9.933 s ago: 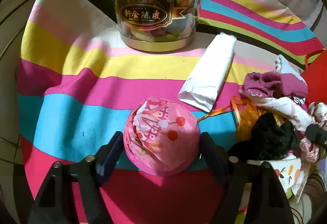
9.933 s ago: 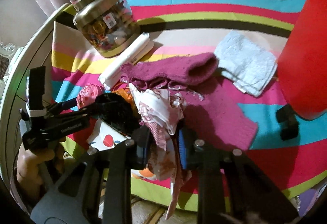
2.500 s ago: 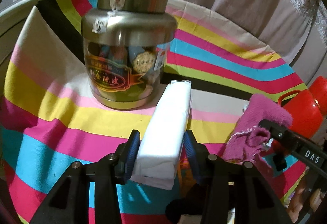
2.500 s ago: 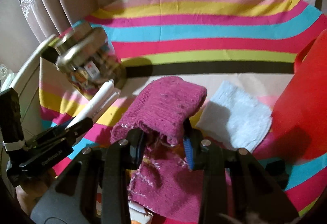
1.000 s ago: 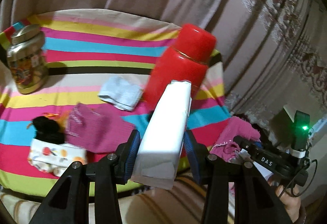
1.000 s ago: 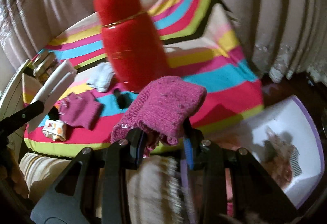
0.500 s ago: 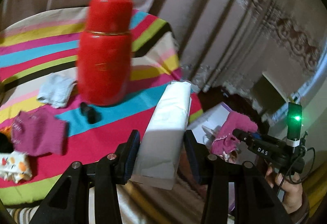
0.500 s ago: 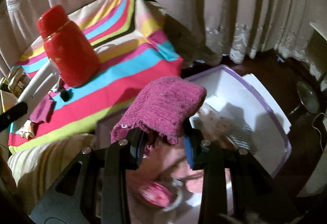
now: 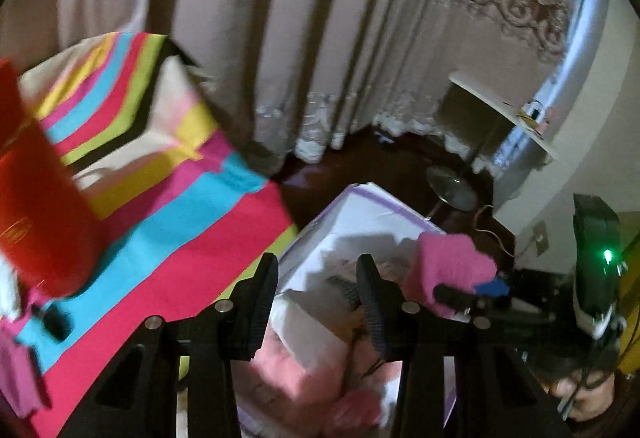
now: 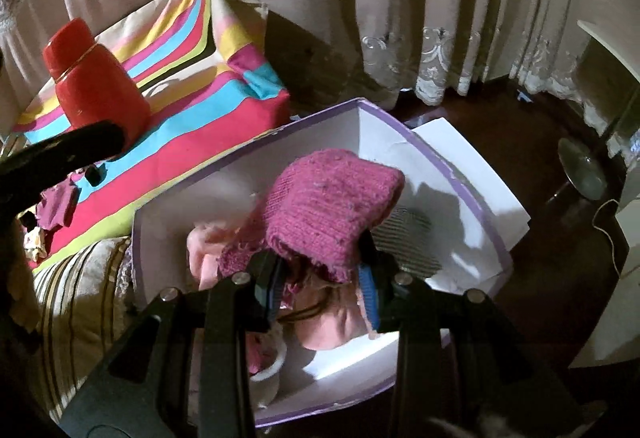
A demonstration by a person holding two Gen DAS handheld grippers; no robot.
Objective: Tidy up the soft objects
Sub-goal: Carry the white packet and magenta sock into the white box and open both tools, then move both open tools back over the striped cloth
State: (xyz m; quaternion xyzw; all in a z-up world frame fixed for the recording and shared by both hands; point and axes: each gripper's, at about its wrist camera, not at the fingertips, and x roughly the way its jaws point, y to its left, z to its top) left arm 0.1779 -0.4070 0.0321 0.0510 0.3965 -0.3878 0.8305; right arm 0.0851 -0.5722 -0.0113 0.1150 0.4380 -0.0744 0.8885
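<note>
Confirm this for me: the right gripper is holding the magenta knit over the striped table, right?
Not quite. The right gripper does hold the magenta knit, but over the white box on the floor, not over the striped table, which stands off to the side. The right wrist view shows it.

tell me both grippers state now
left gripper: jaws closing, gripping nothing; white cloth lies loose below
right gripper: shut on magenta knit

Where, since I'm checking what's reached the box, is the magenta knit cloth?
Right wrist view, centre: the magenta knit cloth is clamped in the right claw, over the open purple-rimmed box, just right of the striped tablecloth.
</note>
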